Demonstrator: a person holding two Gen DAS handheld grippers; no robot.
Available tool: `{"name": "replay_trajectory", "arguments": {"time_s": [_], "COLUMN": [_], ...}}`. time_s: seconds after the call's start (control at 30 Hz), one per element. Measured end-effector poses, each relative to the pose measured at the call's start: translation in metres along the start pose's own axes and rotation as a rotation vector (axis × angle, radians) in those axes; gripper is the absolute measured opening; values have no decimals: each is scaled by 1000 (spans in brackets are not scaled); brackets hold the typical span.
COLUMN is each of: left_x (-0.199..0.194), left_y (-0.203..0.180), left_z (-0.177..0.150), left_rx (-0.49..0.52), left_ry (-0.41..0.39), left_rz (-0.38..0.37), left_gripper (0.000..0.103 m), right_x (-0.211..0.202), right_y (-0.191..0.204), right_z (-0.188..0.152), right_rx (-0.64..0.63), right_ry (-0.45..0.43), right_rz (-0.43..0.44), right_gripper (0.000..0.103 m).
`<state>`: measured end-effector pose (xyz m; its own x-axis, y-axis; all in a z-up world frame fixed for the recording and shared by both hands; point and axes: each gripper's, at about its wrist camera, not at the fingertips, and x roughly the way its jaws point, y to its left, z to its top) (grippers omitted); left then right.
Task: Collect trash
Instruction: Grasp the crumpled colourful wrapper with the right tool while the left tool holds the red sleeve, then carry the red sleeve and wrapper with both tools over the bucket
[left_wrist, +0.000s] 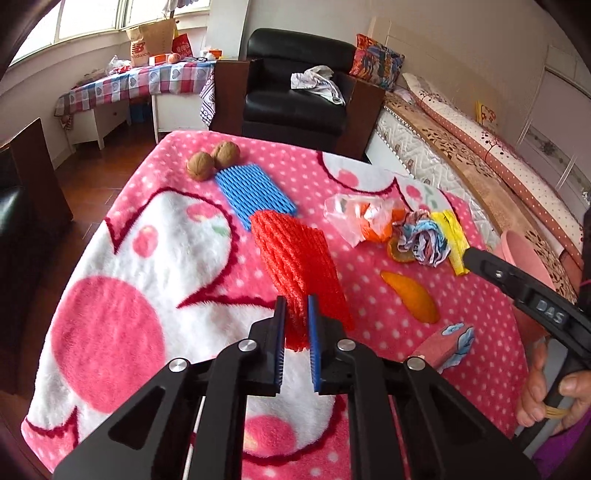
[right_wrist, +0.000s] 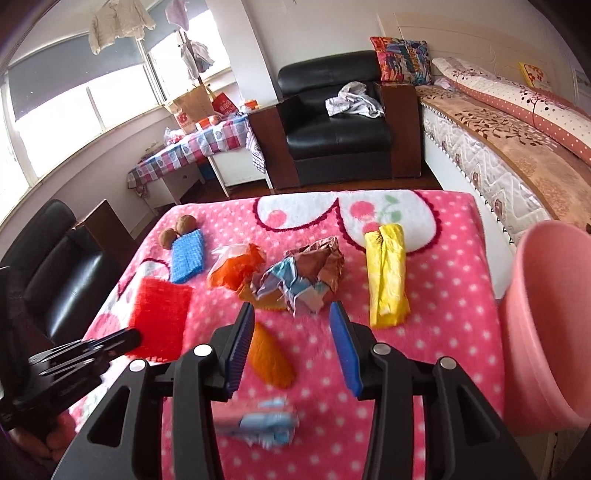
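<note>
While the left gripper gripped the near end of the red net, its jaws were closed on the foam mesh, which showed between the two pads. That net lay on the pink blanket covering the desk, just nearer than the blue net. Two walnuts touched the blue net's far end.

The right gripper hovered with its jaws apart and nothing between them. Taking the blue net as landmark in the right wrist view, the remaining trash lay to its right: first the clear bag with orange contents, then the crumpled wrapper, then the yellow wrapper. An orange peel lay nearer the camera than the crumpled wrapper, and a small blurred blue-and-pink packet lay nearer still. The pink bin stood farthest right, beyond the desk edge.

Handling notes, by judgement: the foam net was light, soft and springy; it should compress under the pads, so a hold on one end is adequate, though the free end will droop. The crumpled wrapper was light and irregular; grip across its bulk. The peel lay flat on plush pile and would need a low approach at one edge.
</note>
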<state>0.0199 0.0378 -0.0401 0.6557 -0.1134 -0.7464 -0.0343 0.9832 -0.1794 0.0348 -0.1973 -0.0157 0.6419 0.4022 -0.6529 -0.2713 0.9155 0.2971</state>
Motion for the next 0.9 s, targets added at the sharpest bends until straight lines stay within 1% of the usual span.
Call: {"name": "replay_trajectory", "arguments": {"time_s": [0.13,0.3,0.33,0.37,0.43,0.6,0.73,0.9], "left_x": [-3,-3,-4,-4,-6,-11,-21,-31], "left_y": [-2,-6,-6,-7,-8,-14,-24,-43], "left_z": [2,4,4,4,4,7,9,16], "left_rx": [12,31,35,38,43,57,84,117], "left_ry": [-14,-25,-27,-29,-34,-51,-87,-122], "left_rz": [-6,-9,-11,-12,-14,-16,-19,-46], "left_gripper": [11,11,11,11,11,11,11,11], "right_x": [23,43,46,48,48,29,0,-34], "right_y": [0,-2,-3,-4,-5,-7,-10,-17], "right_z": [8,14,14,14,13,7,4,2], "right_rx": [10,16,22,24,28,32,54,84], "right_ry": [30,47,60,67,70,32,-20,-78], "right_rz": [-25,-60,-56,-49,-41,-23,-14,-8], "right_gripper": [42,42,30,21,19,18,18,18]}}
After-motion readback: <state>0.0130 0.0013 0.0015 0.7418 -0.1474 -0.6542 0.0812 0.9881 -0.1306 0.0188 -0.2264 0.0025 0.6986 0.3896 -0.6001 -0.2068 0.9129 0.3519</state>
